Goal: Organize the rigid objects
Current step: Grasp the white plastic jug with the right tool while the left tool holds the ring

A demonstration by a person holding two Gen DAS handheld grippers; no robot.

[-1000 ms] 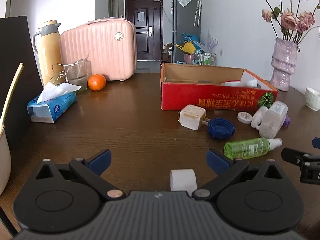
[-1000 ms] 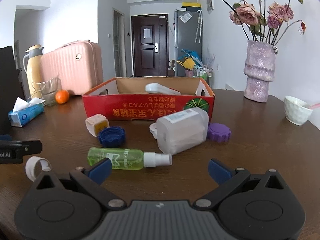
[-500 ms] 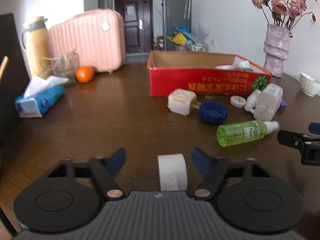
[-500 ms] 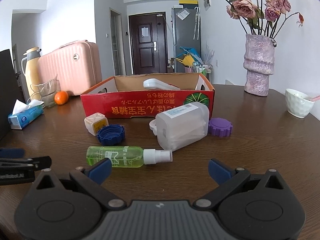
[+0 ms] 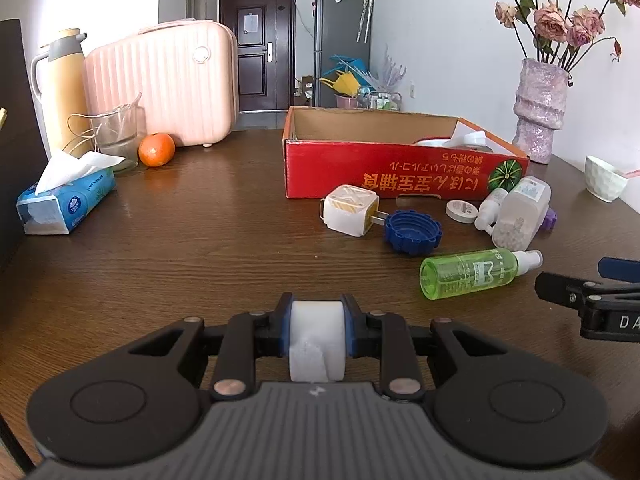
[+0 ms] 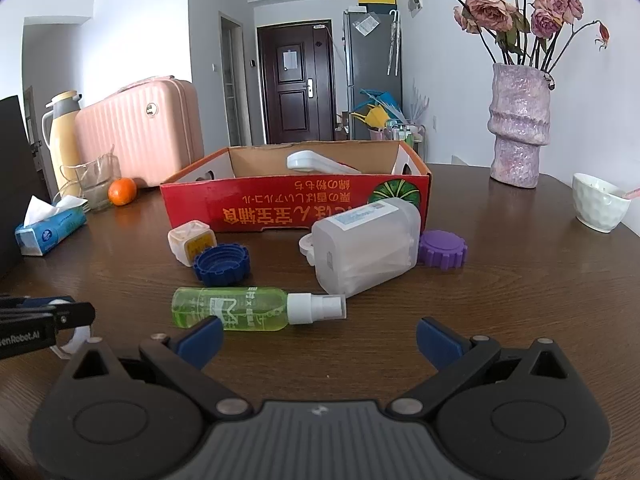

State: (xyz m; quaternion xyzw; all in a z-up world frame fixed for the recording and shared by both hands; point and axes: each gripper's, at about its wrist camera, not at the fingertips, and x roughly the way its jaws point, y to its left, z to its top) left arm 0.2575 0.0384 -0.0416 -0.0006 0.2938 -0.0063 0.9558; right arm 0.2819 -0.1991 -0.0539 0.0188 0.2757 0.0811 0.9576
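Note:
My left gripper (image 5: 317, 330) is shut on a white tape roll (image 5: 316, 340) low over the brown table. My right gripper (image 6: 318, 338) is open and empty, just behind a green spray bottle (image 6: 240, 307) that lies on its side. A red cardboard box (image 6: 296, 200) stands ahead with a white item (image 6: 316, 163) inside. In front of it lie a white plug adapter (image 5: 350, 214), a blue cap (image 5: 413, 232), a clear plastic bottle (image 6: 366, 244), a purple cap (image 6: 442, 249) and a small white lid (image 5: 462, 211).
A tissue pack (image 5: 64, 200), an orange (image 5: 156, 149), a glass jug (image 5: 116, 138), a yellow thermos (image 5: 64, 88) and a pink case (image 5: 164, 80) stand at the left back. A purple vase (image 6: 518, 124) and a white bowl (image 6: 598, 202) stand at the right.
My left gripper has closed its jaws onto the white tape roll, which stood loose between them before. My right gripper has stayed open and barely moved.

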